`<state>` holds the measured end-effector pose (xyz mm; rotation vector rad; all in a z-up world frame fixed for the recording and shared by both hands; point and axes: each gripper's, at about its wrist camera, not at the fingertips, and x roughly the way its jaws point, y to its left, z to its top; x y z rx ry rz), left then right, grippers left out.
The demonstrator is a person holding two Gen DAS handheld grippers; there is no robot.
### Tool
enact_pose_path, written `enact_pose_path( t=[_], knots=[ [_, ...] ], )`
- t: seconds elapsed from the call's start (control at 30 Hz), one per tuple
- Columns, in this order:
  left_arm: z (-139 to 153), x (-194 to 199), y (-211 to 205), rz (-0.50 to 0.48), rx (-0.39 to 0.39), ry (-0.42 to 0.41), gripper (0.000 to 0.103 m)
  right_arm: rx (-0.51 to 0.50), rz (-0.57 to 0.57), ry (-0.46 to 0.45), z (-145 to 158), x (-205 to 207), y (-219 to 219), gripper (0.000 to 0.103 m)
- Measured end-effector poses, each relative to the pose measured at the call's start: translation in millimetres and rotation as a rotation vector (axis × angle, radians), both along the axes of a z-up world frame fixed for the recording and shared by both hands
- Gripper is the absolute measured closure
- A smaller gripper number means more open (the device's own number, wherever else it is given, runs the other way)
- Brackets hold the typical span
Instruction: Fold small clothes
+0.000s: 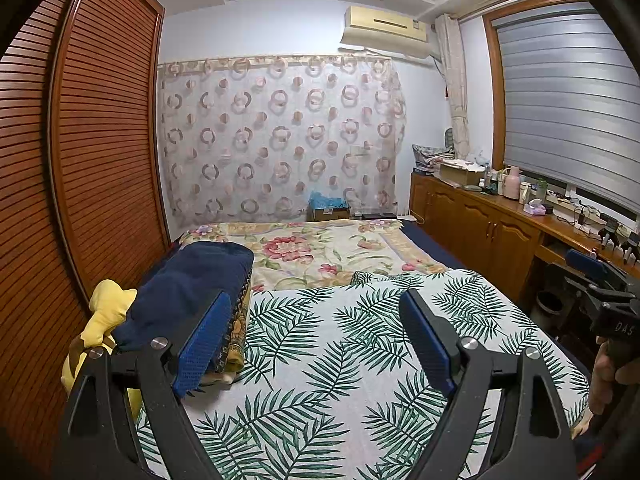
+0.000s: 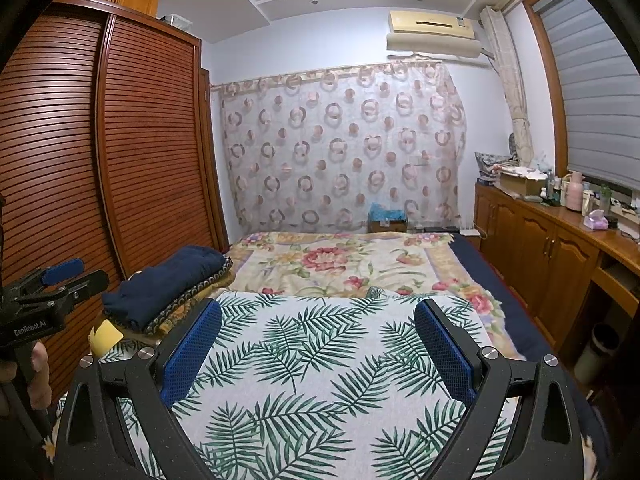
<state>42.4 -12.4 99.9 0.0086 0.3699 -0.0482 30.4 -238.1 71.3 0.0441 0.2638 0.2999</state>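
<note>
Tools, left point(image 1: 316, 320) and right point(image 2: 318, 330), hover spread above leaf-print cloth point(image 1: 340, 344)

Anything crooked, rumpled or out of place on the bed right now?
Nothing stands out. The folded stack, navy garment on top, sits tidy at the left edge of the palm-leaf sheet. Left gripper and right gripper are open, holding nothing.

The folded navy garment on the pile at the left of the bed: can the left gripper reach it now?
Probably yes. The left gripper is open, and the navy garment lies uncovered atop the pile, just beside its left finger.
</note>
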Motion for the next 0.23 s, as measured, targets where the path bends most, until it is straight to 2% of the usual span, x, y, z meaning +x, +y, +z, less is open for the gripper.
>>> enact_pose_path(
  t=[0.23],
  knots=[
    [-0.5, -0.2, -0.4, -0.001, -0.001, 0.000, 0.016, 0.002, -0.001, -0.002, -0.6, -0.2, -2.6, 0.006]
  ],
)
